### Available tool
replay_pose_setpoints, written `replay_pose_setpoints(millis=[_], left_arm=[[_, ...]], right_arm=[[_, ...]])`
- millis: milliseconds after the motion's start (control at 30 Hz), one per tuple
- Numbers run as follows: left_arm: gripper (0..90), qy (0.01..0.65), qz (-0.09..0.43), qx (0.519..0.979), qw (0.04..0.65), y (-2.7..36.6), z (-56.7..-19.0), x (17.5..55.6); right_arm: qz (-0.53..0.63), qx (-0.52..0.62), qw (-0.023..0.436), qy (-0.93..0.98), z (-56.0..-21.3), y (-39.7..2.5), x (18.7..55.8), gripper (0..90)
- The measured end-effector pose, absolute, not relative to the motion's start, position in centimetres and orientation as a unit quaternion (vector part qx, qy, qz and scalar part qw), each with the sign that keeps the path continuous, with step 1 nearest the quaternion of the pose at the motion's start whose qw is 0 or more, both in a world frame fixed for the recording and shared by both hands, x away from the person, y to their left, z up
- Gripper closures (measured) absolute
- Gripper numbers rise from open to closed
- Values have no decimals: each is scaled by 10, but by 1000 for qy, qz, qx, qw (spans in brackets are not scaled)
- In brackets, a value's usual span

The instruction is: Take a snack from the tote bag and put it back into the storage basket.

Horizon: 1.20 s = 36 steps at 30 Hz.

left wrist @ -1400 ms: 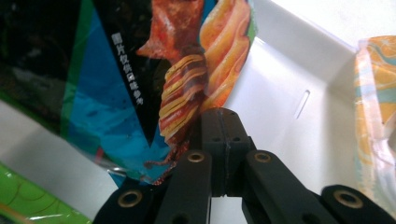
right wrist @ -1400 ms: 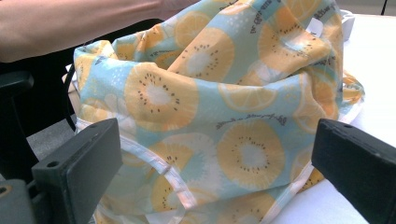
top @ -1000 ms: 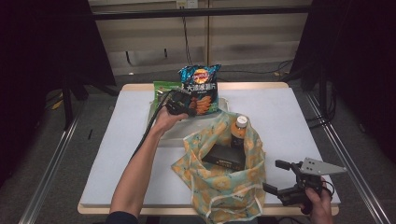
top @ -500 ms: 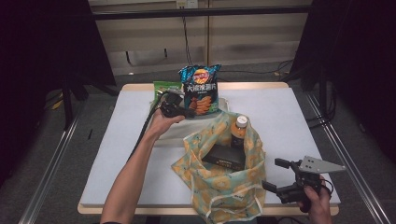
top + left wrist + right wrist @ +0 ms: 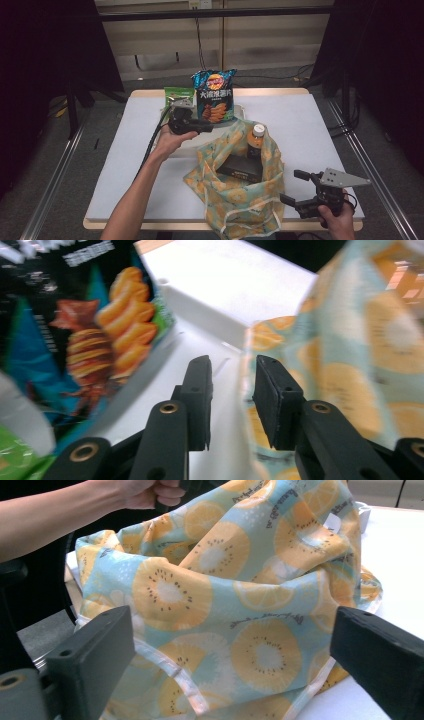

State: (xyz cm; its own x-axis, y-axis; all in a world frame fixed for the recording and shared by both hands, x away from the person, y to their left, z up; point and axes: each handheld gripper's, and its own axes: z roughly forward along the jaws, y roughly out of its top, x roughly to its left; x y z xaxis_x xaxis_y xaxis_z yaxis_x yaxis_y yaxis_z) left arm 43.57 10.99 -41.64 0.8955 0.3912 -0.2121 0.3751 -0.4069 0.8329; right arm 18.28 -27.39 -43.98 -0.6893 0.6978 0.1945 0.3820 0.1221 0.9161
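Observation:
A chip bag [image 5: 214,97] [image 5: 85,335] stands upright in a white tray [image 5: 239,110] [image 5: 210,315] at the back of the table. A citrus-print cloth bag [image 5: 240,200] [image 5: 225,610] lies open in front of it, with a capped bottle [image 5: 257,137] and a black box [image 5: 242,169] inside. My left gripper [image 5: 210,126] [image 5: 232,367] hovers between the chip bag and the cloth bag's rim, its jaws a narrow gap apart with nothing gripped. My right gripper [image 5: 290,186] [image 5: 232,630] is wide open beside the cloth bag's near right side, facing it.
A green packet [image 5: 179,94] stands left of the chip bag. The white table [image 5: 310,125] has bare surface to the right and left of the cloth bag. Black cables trail from the left gripper over the table's left side.
My left gripper has drifted a little nearer, from the chip bag's front toward the cloth bag's rim. The right gripper has stayed put.

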Motion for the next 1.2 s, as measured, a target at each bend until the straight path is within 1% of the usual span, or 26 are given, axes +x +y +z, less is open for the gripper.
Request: replay_pose_setpoints(millis=[233, 367, 433, 567, 667, 733, 800, 867, 967, 1000, 1033, 1133, 1167, 1200], left_arm=[[712, 209, 9, 829, 519, 118, -408, 413], [745, 190, 13, 830, 524, 119, -404, 397], [762, 181, 15, 829, 529, 120, -400, 387], [765, 164, 12, 826, 539, 118, -394, 371], [728, 155, 4, 826, 541, 114, -393, 363], [694, 148, -2, 827, 542, 110, -393, 358], [631, 145, -5, 829, 541, 106, -393, 354], [597, 143, -6, 832, 536, 101, -396, 351], [493, 148, -12, 837, 526, 93, -406, 349], [446, 151, -9, 841, 519, 91, -409, 348], [410, 147, -16, 846, 512, 89, -413, 348], [339, 147, -3, 857, 494, 82, -418, 345], [338, 150, 8, 861, 486, 81, -419, 345], [357, 152, 9, 863, 481, 81, -421, 346]], right_arm=[[544, 373, 156, 735, -439, -271, 184, 94], [543, 379, 165, 731, -436, -270, 184, 164], [546, 381, 171, 726, -432, -269, 183, 242], [553, 378, 177, 721, -421, -267, 184, 323], [555, 376, 175, 721, -414, -263, 190, 329], [557, 379, 174, 718, -409, -260, 197, 295], [559, 375, 174, 719, -404, -256, 205, 262], [557, 378, 174, 719, -402, -251, 212, 225], [548, 384, 174, 722, -405, -240, 227, 184], [543, 386, 172, 725, -407, -237, 232, 183], [539, 387, 175, 727, -409, -235, 235, 180], [518, 393, 186, 736, -415, -229, 244, 182], [515, 395, 187, 738, -418, -229, 246, 205], [509, 403, 186, 738, -422, -229, 248, 254]])
